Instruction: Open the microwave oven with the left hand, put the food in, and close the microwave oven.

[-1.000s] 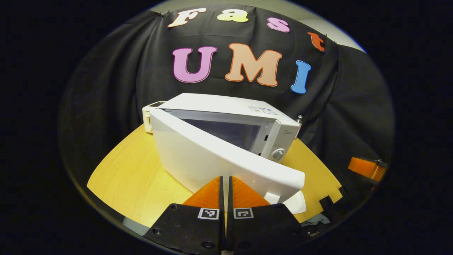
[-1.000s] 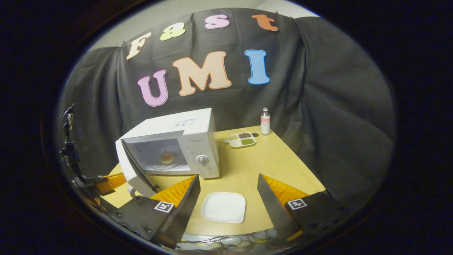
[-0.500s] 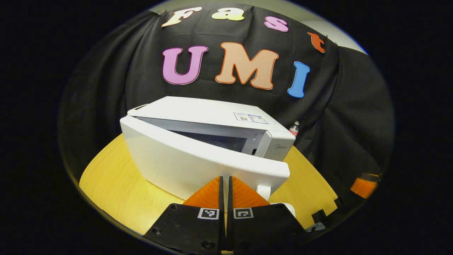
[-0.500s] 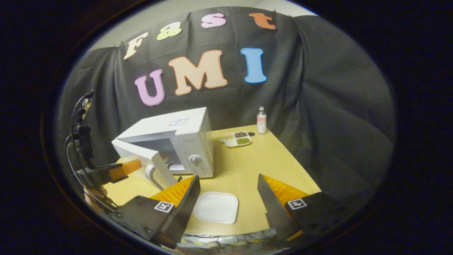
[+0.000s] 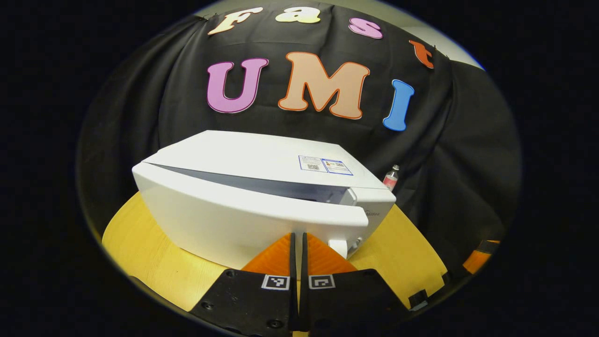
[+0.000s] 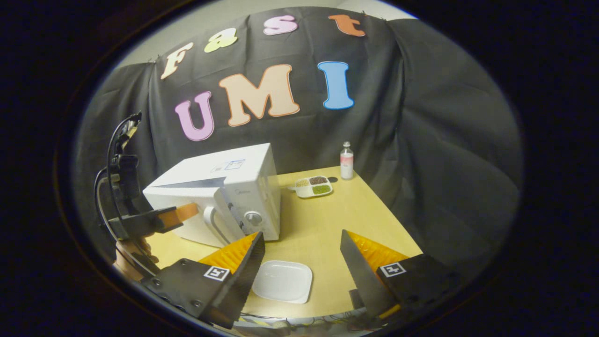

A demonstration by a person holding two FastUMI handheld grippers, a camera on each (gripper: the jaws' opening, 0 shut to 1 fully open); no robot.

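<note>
Since a second ago the door (image 5: pixel 243 220) has swung nearly shut on the microwave (image 6: pixel 224 187) at the table's far left; left gripper (image 5: pixel 297 243), fingers together, pushes it. Right gripper (image 6: pixel 302 252) gapes wide, empty. Weak push may leave it unlatched

My views are evenly lit and sharp; around the microwave (image 5: pixel 252 206) the edges bend strongly, without glare.

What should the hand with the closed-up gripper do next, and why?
Probably push the microwave door a bit farther in until it meets the body. The left gripper, fingers together, presses on the door's outer face, and a narrow wedge of gap shows along the door's top edge. In the right gripper view the door stands slightly ajar, and the white plate on the table is bare.
</note>
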